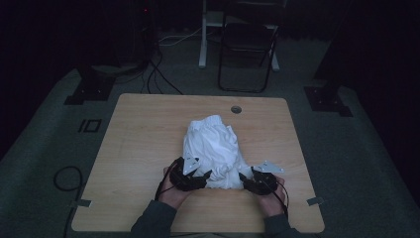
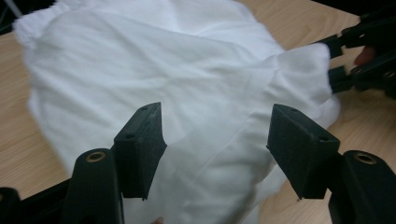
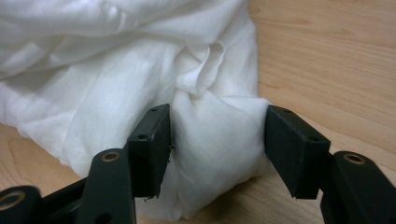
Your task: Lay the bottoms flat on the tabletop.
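White cloth (image 1: pixel 213 148) lies bunched mid-counter (image 1: pixel 138 148), near edge toward person. L gripper (image 1: pixel 204 177) spread, jaws clear of fabric. R gripper (image 1: pixel 243 177) wide too, a fold between jaws, prob. lined up to pinch that corner for folding.

the white garment (image 2: pixel 187 93) runs off the top and bottom edges of the left gripper view, its far-left hem smeared by blur. beyond the left gripper (image 2: pixel 215 140), the right gripper (image 2: pixel 334 58) is cut by the picture's right edge (its body out of frame). in the right gripper view the cloth spills past the top and left edges, and the fold between the jaws hides the wooden table (image 3: pixel 327 56) beneath.
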`<state>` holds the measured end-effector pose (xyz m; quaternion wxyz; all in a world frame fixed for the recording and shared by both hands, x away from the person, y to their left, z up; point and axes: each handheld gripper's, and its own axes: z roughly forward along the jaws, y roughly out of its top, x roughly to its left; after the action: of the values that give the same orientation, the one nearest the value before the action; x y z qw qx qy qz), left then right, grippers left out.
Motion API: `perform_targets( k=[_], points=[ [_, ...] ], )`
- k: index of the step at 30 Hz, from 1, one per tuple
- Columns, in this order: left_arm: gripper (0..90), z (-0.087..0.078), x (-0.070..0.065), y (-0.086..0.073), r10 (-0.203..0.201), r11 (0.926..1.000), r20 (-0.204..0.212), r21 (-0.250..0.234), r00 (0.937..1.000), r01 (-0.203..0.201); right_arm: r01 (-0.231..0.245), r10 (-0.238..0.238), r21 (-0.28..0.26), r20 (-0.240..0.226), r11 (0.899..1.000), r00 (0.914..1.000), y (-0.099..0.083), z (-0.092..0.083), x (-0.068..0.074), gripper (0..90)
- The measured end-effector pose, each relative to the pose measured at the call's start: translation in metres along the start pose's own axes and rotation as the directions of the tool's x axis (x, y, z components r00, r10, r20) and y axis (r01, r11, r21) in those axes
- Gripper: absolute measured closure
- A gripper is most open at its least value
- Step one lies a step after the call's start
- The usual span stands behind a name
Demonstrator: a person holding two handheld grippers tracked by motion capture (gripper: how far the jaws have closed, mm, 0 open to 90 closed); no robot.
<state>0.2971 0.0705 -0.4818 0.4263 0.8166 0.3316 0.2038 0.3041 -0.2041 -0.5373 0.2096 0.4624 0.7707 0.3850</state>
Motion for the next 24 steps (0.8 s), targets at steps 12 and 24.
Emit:
perform_targets(
  k=[12,24],
  points=[
    [33.2,0.029,-0.016,-0.001,0.044,0.9971,-0.014,0.063,0.9989,-0.043,0.022,-0.023,0.028,0.010,0.999,0.9997,-0.005,0.009,0.004,44.2],
    [84.1,0.029,-0.001,-0.006,0.022,0.9941,-0.096,0.108,0.9952,-0.011,0.016,-0.016,0.026,-0.005,1.000,0.9999,-0.007,0.009,0.002,44.1]
  ],
)
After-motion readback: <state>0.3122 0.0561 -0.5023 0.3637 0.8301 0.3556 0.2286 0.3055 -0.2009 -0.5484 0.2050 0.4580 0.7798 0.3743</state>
